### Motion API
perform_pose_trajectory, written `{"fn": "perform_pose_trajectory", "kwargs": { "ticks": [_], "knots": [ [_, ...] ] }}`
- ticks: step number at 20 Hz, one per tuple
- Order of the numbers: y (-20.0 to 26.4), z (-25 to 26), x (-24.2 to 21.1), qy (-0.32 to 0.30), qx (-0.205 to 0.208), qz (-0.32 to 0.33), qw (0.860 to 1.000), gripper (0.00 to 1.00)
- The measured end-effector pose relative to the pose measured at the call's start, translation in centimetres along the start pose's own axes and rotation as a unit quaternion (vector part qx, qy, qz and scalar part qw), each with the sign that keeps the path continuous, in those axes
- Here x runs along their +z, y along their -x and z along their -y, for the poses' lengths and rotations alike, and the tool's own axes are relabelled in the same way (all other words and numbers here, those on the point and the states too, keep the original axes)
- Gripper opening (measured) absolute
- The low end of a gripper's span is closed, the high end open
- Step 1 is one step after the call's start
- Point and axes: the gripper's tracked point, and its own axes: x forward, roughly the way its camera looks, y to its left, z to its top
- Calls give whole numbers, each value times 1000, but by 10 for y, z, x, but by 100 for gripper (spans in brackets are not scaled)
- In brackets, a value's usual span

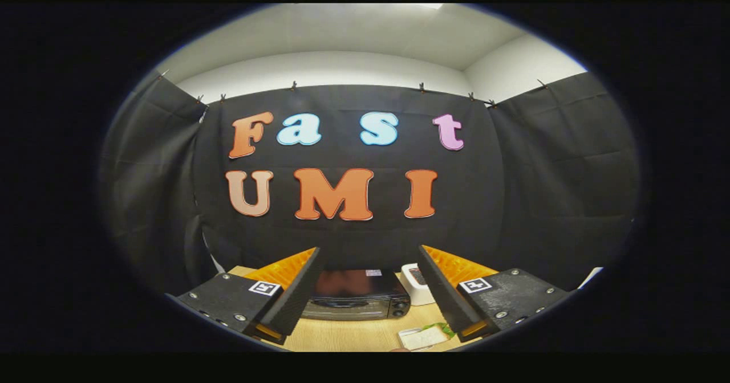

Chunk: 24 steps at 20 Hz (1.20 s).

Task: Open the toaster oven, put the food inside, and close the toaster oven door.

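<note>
**Open air at the tongs, oven blocking the way ahead**

The tongs (365,292) hang spread wide above the tabletop (342,334), nothing between their fingers. Beyond them the toaster oven (356,297) stands with its door shut. A white box (415,285) sits just beside its right. Bare wood lies before the oven; a flat packet (423,337) lies nearer, to the right.

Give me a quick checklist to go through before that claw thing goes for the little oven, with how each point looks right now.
1. Gripper open, fingers holding nothing: ok.
2. Toaster oven in sight, beyond and between the fingers: ok.
3. Oven door shut, so it needs opening first: ok, it looks closed.
4. Food located: cannot tell; a flat pale item lies on the wooden table in front of the oven.
5. White device beside the oven, out of the door's swing: cannot tell.
</note>
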Motion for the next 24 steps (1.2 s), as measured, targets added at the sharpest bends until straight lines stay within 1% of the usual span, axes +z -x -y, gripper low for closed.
{"fn": "perform_pose_trajectory", "kwargs": {
  "ticks": [4,7,11,13,16,24],
  "knots": [
    [-3,-3,-5,0,4,-6,1000,98],
    [-11,-9,-21,-3,10,-20,1000,98],
    [-28,-18,-55,9,14,-46,999,98],
    [-39,-22,-74,4,14,-59,998,98],
    [-56,-39,-101,-7,31,-70,997,98],
    [-104,-60,-189,13,33,-140,989,98]
  ]
}}
